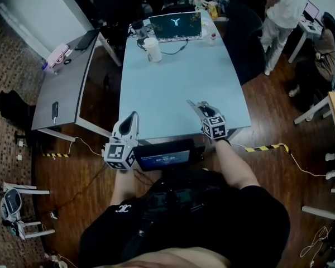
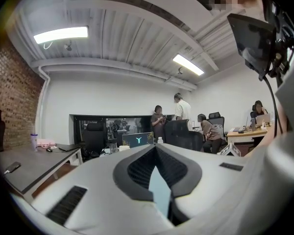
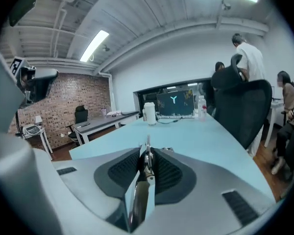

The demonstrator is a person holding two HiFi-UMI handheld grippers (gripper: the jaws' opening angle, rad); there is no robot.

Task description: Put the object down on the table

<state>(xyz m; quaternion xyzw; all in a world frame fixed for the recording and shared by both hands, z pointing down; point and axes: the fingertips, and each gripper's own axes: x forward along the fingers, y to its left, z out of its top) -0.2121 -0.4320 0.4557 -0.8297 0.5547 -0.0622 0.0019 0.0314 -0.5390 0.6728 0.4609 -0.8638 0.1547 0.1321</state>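
Note:
A thin metal utensil stands edge-on between the pads of my right gripper, which is shut on it. Its tip pokes out past the fingertips, and its shiny wider part runs back toward the camera. In the head view the right gripper hovers over the near right edge of the light blue table, and the utensil juts out to the left. My left gripper is at the table's near left corner. Its jaws meet at the tips with nothing between them.
At the table's far end stand an open laptop, a white cup with a cable beside it, and a small bottle. A grey desk lies to the left. A dark office chair and a standing person are on the right.

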